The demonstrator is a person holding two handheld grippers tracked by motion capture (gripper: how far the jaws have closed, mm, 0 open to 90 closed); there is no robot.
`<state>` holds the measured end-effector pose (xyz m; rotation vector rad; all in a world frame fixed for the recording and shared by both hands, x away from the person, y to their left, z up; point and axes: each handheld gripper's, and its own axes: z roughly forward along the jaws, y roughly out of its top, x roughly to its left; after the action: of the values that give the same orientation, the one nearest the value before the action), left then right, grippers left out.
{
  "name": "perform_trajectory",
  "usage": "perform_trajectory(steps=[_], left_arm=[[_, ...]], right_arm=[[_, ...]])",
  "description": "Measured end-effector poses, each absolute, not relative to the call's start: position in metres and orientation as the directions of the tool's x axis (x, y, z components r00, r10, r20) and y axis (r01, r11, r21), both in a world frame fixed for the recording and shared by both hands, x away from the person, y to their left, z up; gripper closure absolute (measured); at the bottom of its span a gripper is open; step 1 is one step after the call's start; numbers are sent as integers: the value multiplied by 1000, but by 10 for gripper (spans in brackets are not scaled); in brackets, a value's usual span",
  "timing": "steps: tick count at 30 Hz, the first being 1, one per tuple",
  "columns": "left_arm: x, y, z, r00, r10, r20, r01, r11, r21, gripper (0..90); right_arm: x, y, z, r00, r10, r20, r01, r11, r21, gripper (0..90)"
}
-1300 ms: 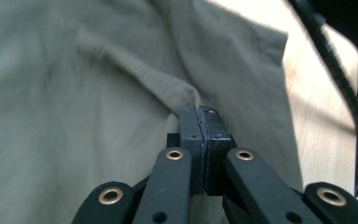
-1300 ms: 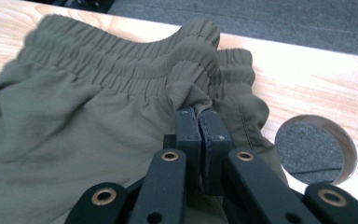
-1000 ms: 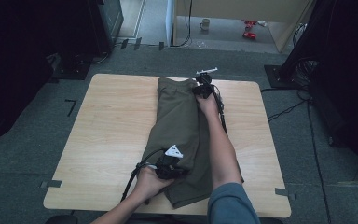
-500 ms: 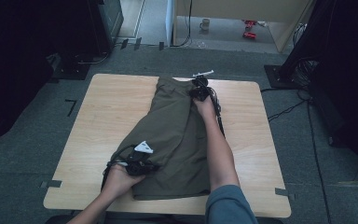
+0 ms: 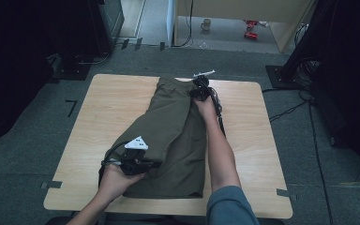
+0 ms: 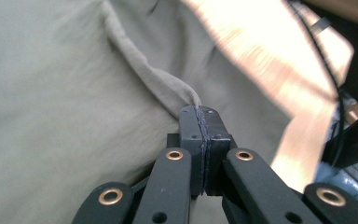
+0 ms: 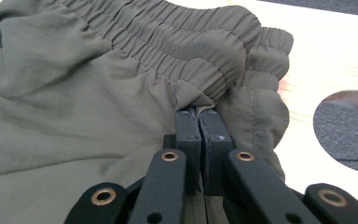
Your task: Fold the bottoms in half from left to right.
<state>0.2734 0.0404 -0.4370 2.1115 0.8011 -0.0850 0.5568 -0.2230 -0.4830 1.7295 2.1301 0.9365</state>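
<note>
A pair of olive shorts [image 5: 168, 126] lies lengthwise on the wooden table [image 5: 108, 108], waistband at the far end. My left gripper [image 5: 155, 164] is near the front left of the shorts, shut on a fold of the leg fabric [image 6: 168, 88]; its jaws [image 6: 199, 114] meet with the cloth pinched at their tips. My right gripper [image 5: 197, 90] is at the far end, shut on the cloth just below the gathered elastic waistband [image 7: 186, 51], with its jaws [image 7: 198, 114] pressed together. The lifted leg slants from the waistband toward the left gripper.
A round hole [image 7: 347, 128] in the tabletop shows grey floor beside the waistband. Bare wood lies left [image 5: 98, 122] and right [image 5: 253, 131] of the shorts. A black cable [image 5: 219, 115] runs along the right forearm. Dark equipment stands around the table.
My left gripper has carried the leg fabric leftward across the table, and the shorts are spread wider than a second ago. The right gripper has stayed at the waistband.
</note>
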Motion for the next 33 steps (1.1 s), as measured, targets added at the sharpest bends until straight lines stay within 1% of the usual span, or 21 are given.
perform_trajectory(steps=[2,5,10,12,17,19,20,22,24,27,29,31,33], left_arm=[[272,32,-431,800,492,-344,563,-416,714,900],[268,13,-424,821,459,-338,536,-418,733,900],[266,-13,-422,836,419,-354,522,-410,748,900],[264,-23,-423,844,415,-340,507,-411,758,900],[261,-47,-438,845,405,-350,511,-415,753,900],[259,-52,-440,843,400,-360,516,-408,753,900],[255,-53,-438,849,390,-355,502,-391,771,900],[249,-51,-427,869,386,-309,455,-380,805,900],[250,-48,-416,869,390,-305,447,-351,823,900],[258,-45,-404,848,382,-368,486,-283,827,900],[257,-48,-398,851,367,-375,477,-244,844,900],[256,-57,-399,863,359,-356,455,-242,857,900],[259,-74,-415,858,358,-368,477,-292,829,900]], right_arm=[[557,-224,-483,-269,941,203,784,92,613,879],[557,-225,-482,-276,940,199,781,99,617,878],[557,-228,-480,-273,941,201,779,93,621,879],[557,-230,-479,-271,941,203,779,90,621,879],[557,-234,-479,-270,941,206,780,89,619,879],[557,-234,-478,-272,940,204,779,91,620,880],[557,-235,-478,-273,940,206,779,91,620,880],[556,-235,-477,-279,939,204,778,96,622,880],[556,-236,-476,-283,937,203,776,100,622,880],[556,-238,-474,-286,935,210,772,95,628,880],[555,-238,-470,-297,932,205,762,102,639,880],[555,-240,-465,-306,932,196,760,114,640,880],[554,-244,-462,-311,933,181,751,125,648,880]])
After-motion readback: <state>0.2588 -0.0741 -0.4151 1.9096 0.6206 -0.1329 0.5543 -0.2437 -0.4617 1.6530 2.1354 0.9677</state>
